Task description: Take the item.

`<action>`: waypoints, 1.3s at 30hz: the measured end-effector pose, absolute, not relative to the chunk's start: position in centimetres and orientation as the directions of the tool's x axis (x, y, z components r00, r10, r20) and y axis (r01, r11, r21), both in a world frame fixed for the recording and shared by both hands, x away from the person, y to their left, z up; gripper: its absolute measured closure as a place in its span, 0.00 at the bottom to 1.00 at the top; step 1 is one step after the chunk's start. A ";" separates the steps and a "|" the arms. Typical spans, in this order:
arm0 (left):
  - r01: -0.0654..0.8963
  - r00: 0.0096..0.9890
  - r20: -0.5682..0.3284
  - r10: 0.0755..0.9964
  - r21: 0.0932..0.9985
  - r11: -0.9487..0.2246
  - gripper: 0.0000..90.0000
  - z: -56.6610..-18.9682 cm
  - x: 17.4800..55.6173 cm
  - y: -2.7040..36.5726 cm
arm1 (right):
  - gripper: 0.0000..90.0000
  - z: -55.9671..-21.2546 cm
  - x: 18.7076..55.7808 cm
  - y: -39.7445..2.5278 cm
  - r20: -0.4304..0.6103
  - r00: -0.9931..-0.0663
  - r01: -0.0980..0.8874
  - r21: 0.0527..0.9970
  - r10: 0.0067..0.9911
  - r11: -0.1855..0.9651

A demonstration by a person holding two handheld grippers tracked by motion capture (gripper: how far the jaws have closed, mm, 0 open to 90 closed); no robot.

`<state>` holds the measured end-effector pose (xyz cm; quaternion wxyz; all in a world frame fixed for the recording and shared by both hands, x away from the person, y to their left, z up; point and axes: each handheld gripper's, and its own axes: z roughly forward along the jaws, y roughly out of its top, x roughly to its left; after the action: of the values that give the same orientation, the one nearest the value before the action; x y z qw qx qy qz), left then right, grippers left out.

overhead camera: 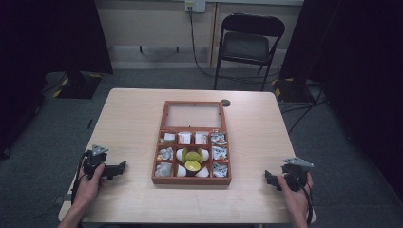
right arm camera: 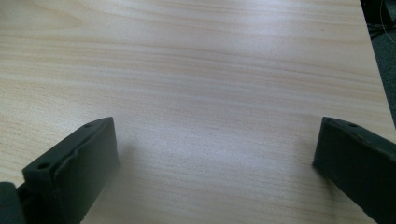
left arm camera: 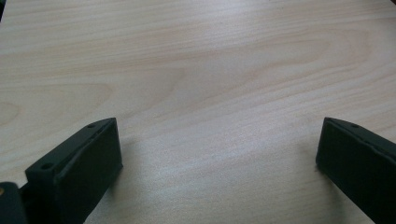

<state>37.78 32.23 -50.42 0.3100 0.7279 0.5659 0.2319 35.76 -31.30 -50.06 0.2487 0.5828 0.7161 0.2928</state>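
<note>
A wooden box (overhead camera: 191, 179) with its glass lid (overhead camera: 194, 115) folded back lies in the middle of the table (overhead camera: 133, 114), between the two grippers and well apart from both. Its compartments hold small wrapped packets (overhead camera: 219, 153) along the sides and back, and white cups with yellow tops (overhead camera: 192, 166) in the middle

The left gripper (overhead camera: 119, 167) rests on the table left of the box, held in the left hand (overhead camera: 89, 183), its jaws pointing toward the box. The right gripper (overhead camera: 269, 178) sits right of the box in the right hand (overhead camera: 294, 192), jaws also pointing inward

The high view shows the box but is too small to tell how the jaws stand. The left gripper view shows the left gripper (left arm camera: 219, 154) with jaws spread wide over bare wood, nothing between them. The right gripper view shows the right gripper (right arm camera: 215, 151) likewise wide apart over bare wood, with the table edge and grey floor (right arm camera: 385, 51) at upper right

Beyond the table stand a black folding chair (overhead camera: 247, 42), cables (overhead camera: 199, 61) on the floor, and dark curtains (overhead camera: 47, 38) on both sides
</note>
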 end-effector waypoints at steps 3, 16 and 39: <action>0.680 0.253 -0.012 0.967 0.714 -0.168 0.00 -50.4 37.8 32.2 | 0.00 -50.1 35.8 -31.3 -0.015 -0.196 0.689 0.710 0.981 0.148; 0.680 0.252 -0.012 0.968 0.714 -0.168 0.00 -50.4 37.8 32.2 | 0.06 -49.9 35.6 -31.0 -0.001 -0.195 0.687 0.714 0.981 0.137; 0.678 0.254 -0.016 0.967 0.716 -0.166 0.00 -50.4 37.6 32.1 | 0.23 -47.8 35.3 -29.0 0.113 -0.295 0.648 0.753 0.949 0.112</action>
<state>37.62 32.06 -50.43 0.3120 0.7277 0.5652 0.2316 35.31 -28.95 -47.76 0.2058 0.5571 0.7166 0.3657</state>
